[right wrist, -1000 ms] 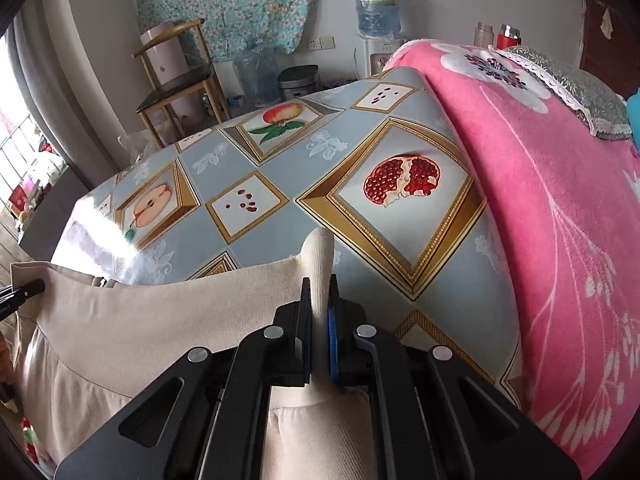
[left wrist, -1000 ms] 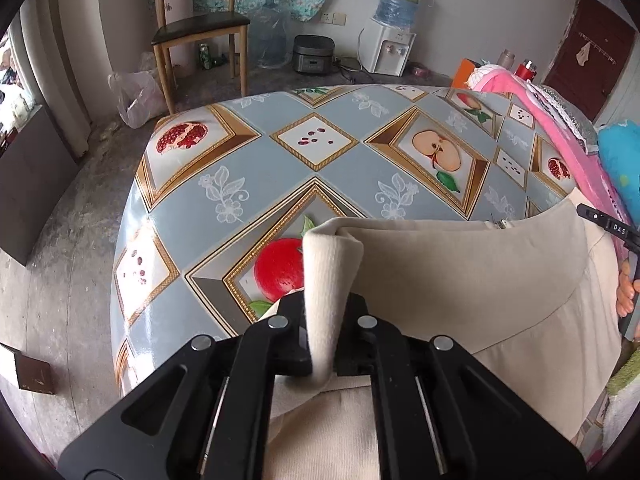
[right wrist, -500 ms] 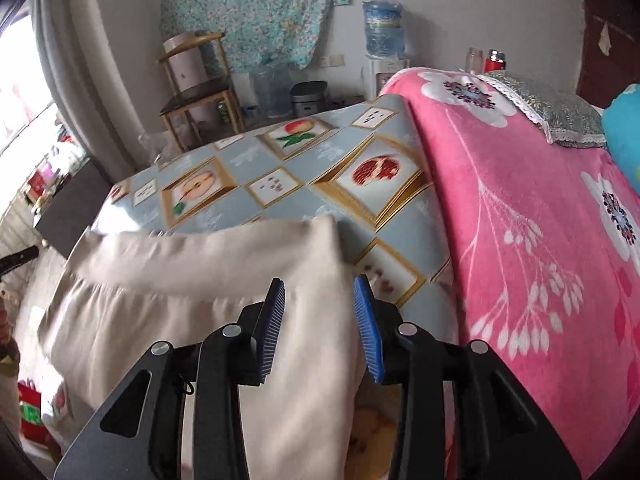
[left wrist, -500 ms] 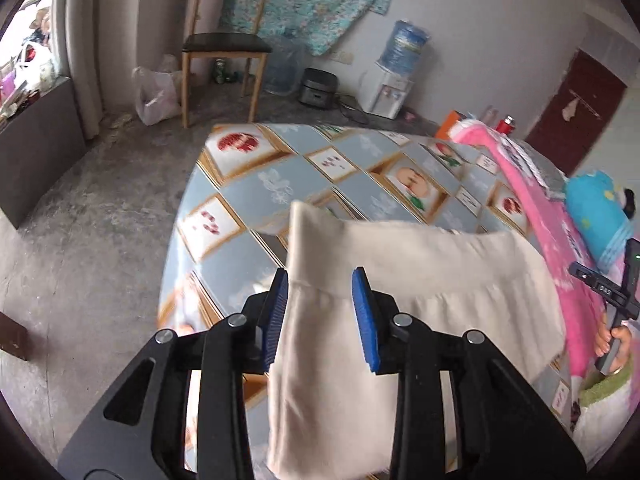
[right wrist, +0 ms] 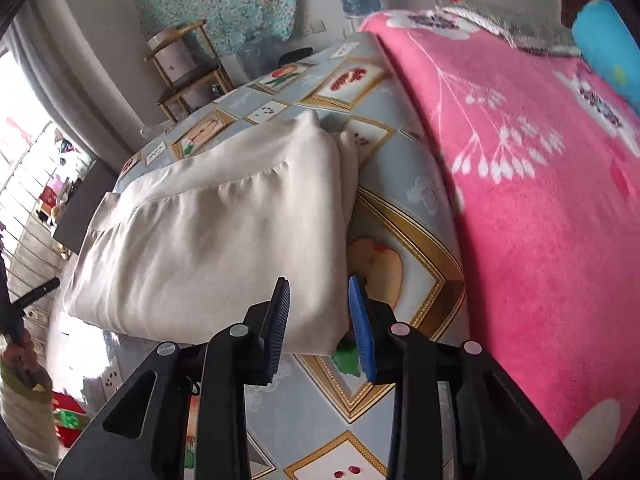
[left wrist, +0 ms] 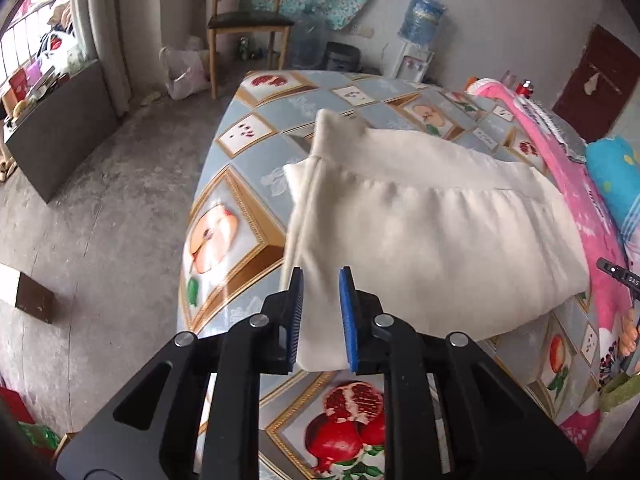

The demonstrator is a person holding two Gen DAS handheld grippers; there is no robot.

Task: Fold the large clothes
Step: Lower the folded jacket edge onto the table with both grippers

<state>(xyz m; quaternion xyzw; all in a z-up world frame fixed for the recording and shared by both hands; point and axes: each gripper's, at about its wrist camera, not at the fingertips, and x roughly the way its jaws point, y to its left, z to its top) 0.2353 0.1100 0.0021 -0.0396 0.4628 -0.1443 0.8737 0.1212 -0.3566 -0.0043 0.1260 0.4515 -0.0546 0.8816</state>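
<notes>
A cream garment [left wrist: 424,236] lies folded on the fruit-patterned tablecloth [left wrist: 240,208]; it also shows in the right wrist view [right wrist: 224,232]. My left gripper [left wrist: 322,312] is open and empty, raised above the garment's near left corner. My right gripper [right wrist: 320,320] is open and empty, raised above the garment's near right corner. The garment's waistband end lies at the far side.
A pink floral blanket [right wrist: 520,184] covers the bed along the table's right side, with a blue pillow [left wrist: 616,176]. A wooden chair [left wrist: 248,20], a water dispenser [left wrist: 420,40] and a dark cabinet [left wrist: 60,120] stand on the concrete floor beyond.
Both grippers let go of the garment's edge, opened, and pulled up and back. The garment now lies folded on the table.
</notes>
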